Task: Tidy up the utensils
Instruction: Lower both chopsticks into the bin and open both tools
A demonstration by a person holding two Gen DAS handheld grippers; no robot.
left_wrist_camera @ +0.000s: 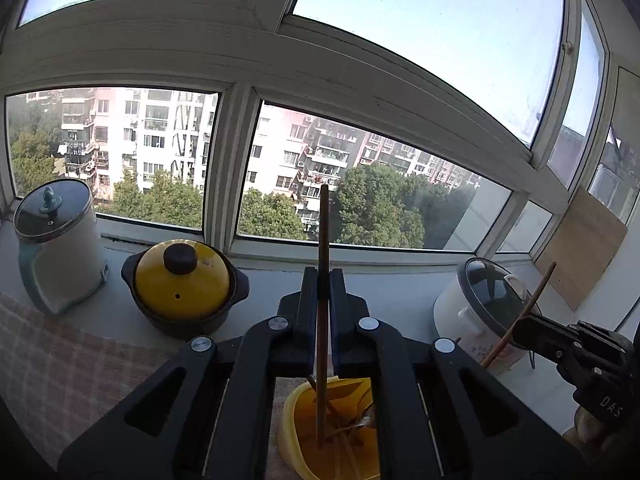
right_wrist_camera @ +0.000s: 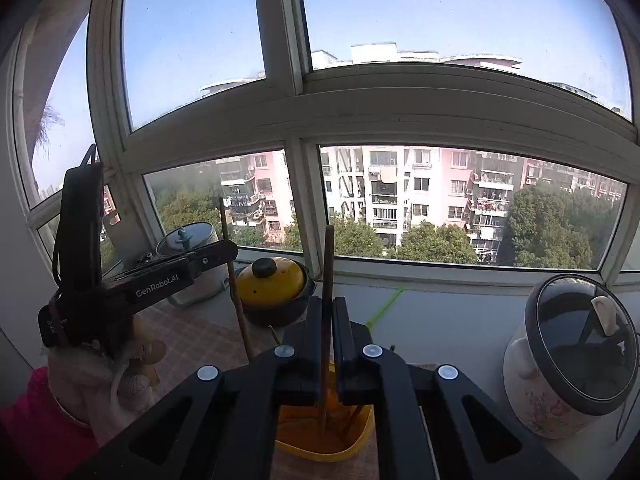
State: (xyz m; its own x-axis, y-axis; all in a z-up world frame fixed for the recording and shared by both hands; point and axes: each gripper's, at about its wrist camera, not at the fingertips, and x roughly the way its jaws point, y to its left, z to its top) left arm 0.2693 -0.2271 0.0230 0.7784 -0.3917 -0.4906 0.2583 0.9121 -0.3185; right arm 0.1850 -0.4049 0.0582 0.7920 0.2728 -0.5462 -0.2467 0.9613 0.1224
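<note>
My left gripper (left_wrist_camera: 323, 280) was clamped fully on one brown chopstick (left_wrist_camera: 322, 300), held upright. My right gripper (right_wrist_camera: 329, 312) was clamped likewise on a second chopstick (right_wrist_camera: 327, 280). Both sticks' lower ends stood inside the yellow container (left_wrist_camera: 292, 432) on the checked cloth (left_wrist_camera: 60, 360), near the yellow-lidded pot (left_wrist_camera: 182, 280).
</note>
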